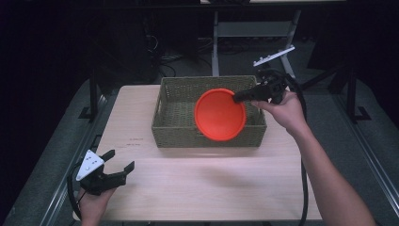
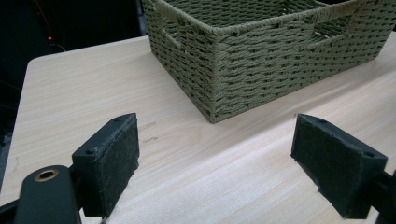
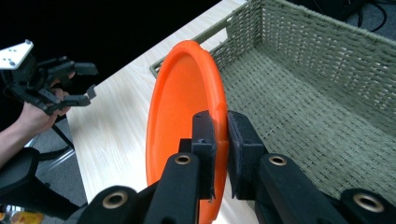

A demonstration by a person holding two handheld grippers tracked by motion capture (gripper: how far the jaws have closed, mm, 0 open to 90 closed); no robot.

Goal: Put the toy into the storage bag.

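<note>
Orange plate (image 1: 219,115) clamped in right claw (image 1: 241,97) over woven basket (image 1: 175,123); left claw (image 1: 117,165) apart, w/ nothing between.

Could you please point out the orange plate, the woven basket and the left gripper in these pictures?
orange plate (image 1: 219,115): high view, centre of its face.
woven basket (image 1: 176,134): high view, near wall.
left gripper (image 1: 121,162): high view, midway between its open fingertips.

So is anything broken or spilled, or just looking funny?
Nothing is broken or spilled. The one funny thing is the round orange plastic plate: it stands on edge, tilted, above the woven green basket, pinched at its rim by the right tool. The left tool waits open above the light wooden table.
</note>
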